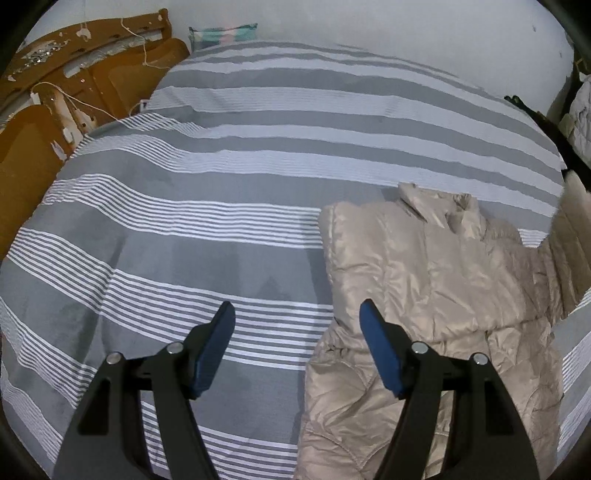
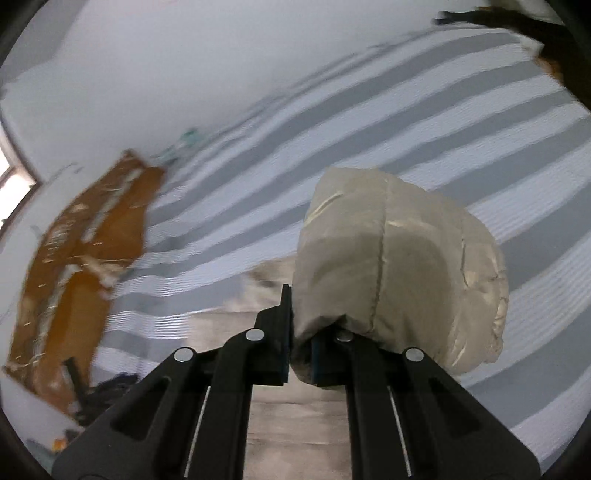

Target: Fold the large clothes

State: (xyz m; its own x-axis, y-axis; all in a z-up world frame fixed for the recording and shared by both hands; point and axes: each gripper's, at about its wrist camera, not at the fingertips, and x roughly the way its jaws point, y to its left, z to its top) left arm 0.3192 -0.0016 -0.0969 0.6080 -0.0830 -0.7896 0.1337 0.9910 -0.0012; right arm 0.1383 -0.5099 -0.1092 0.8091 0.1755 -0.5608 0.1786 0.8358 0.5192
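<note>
A beige quilted puffer jacket (image 1: 436,291) lies on the grey and white striped bedcover (image 1: 207,206), at the right of the left wrist view, collar toward the far side. My left gripper (image 1: 297,314) hovers open above the jacket's left edge with nothing between its blue pads (image 1: 380,354). In the right wrist view my right gripper (image 2: 297,332) is shut on a puffy fold of the jacket (image 2: 399,266), which bulges up and to the right over the fingers, lifted off the bed. More of the jacket (image 2: 295,424) lies blurred below.
A worn brown wooden headboard (image 1: 55,107) stands at the bed's far left, seen also as the brown board (image 2: 85,266). A white wall (image 1: 369,22) runs behind the bed. A small patterned cushion (image 1: 221,35) sits at the far edge. Dark clutter (image 1: 561,122) is at the right.
</note>
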